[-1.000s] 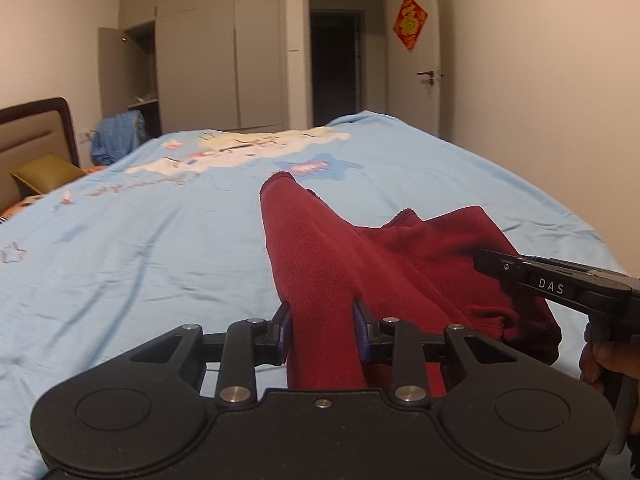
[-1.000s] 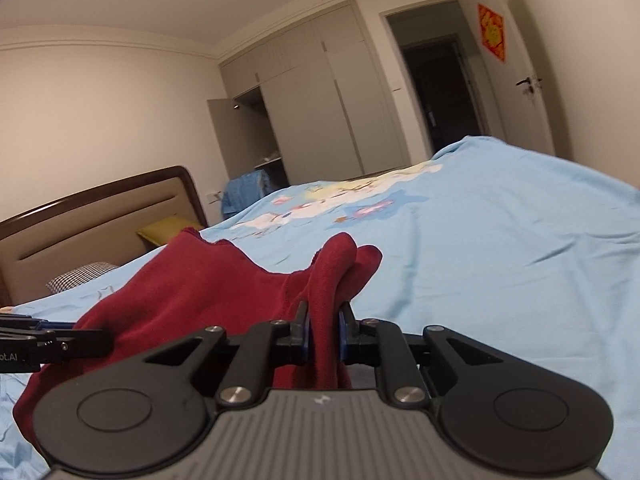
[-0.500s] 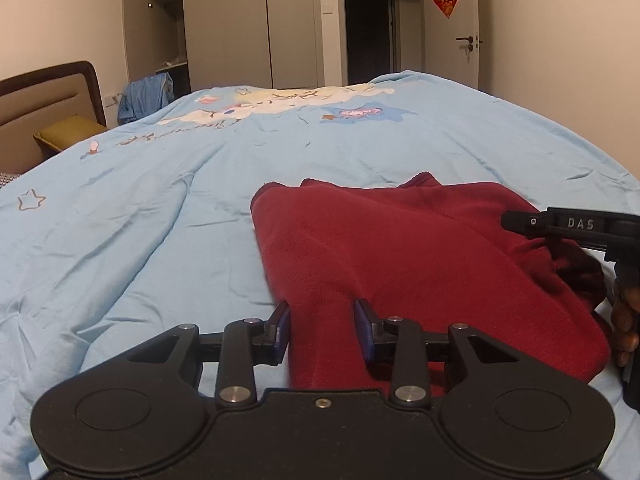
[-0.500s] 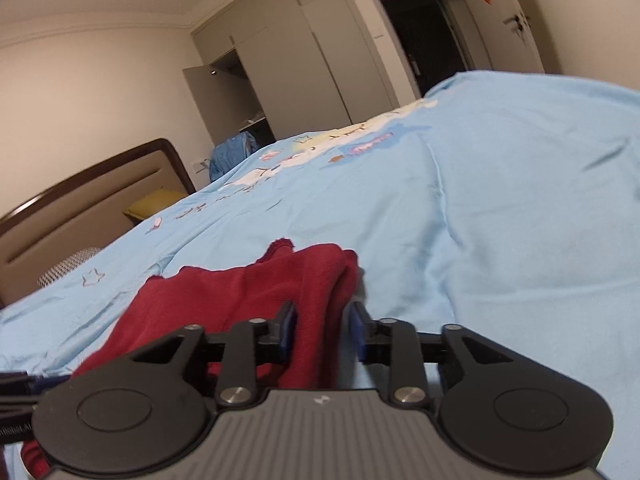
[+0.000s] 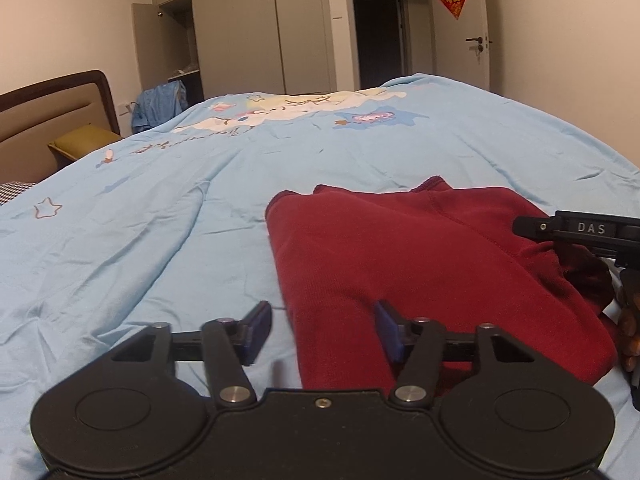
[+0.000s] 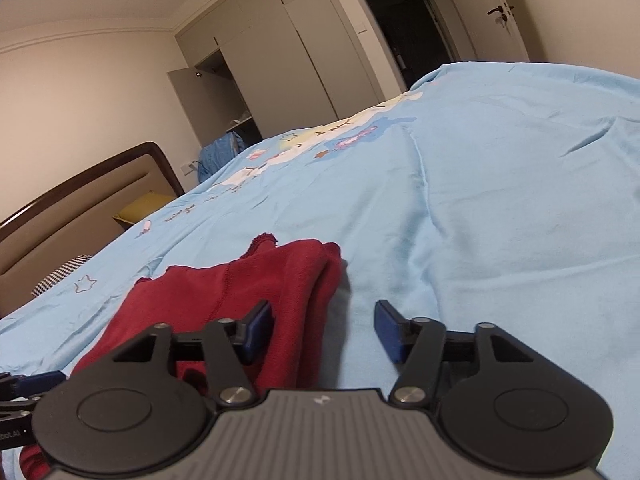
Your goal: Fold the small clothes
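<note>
A dark red knitted garment [image 5: 420,264] lies folded flat on the light blue bedspread [image 5: 160,220]. My left gripper [image 5: 322,330] stands open over the garment's near left edge, its blue pads wide apart and holding nothing. In the right wrist view the same red garment [image 6: 240,300] lies at the lower left, and my right gripper [image 6: 324,330] is open over its near right edge. The right gripper's black body marked DAS [image 5: 584,232] shows at the right of the left wrist view, with a hand's fingers [image 5: 630,320] below it.
The bedspread carries a cartoon print [image 5: 304,112] toward the far end. A brown headboard [image 5: 44,120] and a yellow pillow [image 5: 80,146] are at the left. Blue clothing [image 5: 160,102] hangs by an open wardrobe [image 5: 180,56]. A dark doorway [image 5: 380,36] stands behind.
Both grippers lowered the lifted red garment onto the bed, then opened and let it go. It now lies flat, and both sets of fingers are spread wide.
</note>
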`<state>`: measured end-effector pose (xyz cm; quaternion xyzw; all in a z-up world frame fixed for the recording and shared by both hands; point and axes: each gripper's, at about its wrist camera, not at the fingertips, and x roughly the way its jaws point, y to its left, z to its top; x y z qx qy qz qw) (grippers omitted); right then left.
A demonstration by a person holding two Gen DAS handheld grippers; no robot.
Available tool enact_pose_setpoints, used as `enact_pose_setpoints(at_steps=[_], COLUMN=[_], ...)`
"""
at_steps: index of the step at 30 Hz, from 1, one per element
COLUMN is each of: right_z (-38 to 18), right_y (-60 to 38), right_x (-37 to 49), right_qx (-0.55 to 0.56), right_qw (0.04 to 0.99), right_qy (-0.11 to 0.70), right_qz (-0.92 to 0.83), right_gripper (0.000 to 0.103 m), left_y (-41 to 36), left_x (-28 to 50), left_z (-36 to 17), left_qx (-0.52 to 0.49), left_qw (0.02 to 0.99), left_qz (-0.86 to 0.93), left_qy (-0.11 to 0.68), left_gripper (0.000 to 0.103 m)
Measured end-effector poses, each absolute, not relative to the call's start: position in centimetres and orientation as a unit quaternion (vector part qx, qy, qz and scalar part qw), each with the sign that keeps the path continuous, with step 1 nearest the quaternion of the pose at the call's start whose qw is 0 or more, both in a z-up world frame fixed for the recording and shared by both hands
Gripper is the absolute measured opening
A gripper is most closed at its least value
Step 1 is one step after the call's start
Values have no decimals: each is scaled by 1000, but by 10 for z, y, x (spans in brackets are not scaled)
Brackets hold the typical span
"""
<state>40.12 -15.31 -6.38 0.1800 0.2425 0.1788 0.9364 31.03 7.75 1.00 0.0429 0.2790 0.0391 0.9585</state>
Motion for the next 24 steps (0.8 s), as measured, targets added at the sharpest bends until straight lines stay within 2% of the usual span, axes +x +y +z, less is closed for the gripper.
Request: enact_pose_setpoints(at_steps=[2,8,11,24], right_z=[-62,-45,-31,8], right_y=[-157,-170,-174,-182], right_x=[394,359,331,206], right_qx=[180,170,151,92], right_qw=[939,949,958,978], right_qy=[240,215,188,105], right_qz=[169,156,156,153], right_gripper=[79,95,101,103], left_y=[78,74,71,64], left_x=[307,287,271,175], left_z=[12,24,34,49], left_qx=[36,28,19,-59], left_qw=[958,961,966,977], left_qz=[41,54,59,44], left_qy=[280,268,252,202], left_gripper=[77,94,99,102])
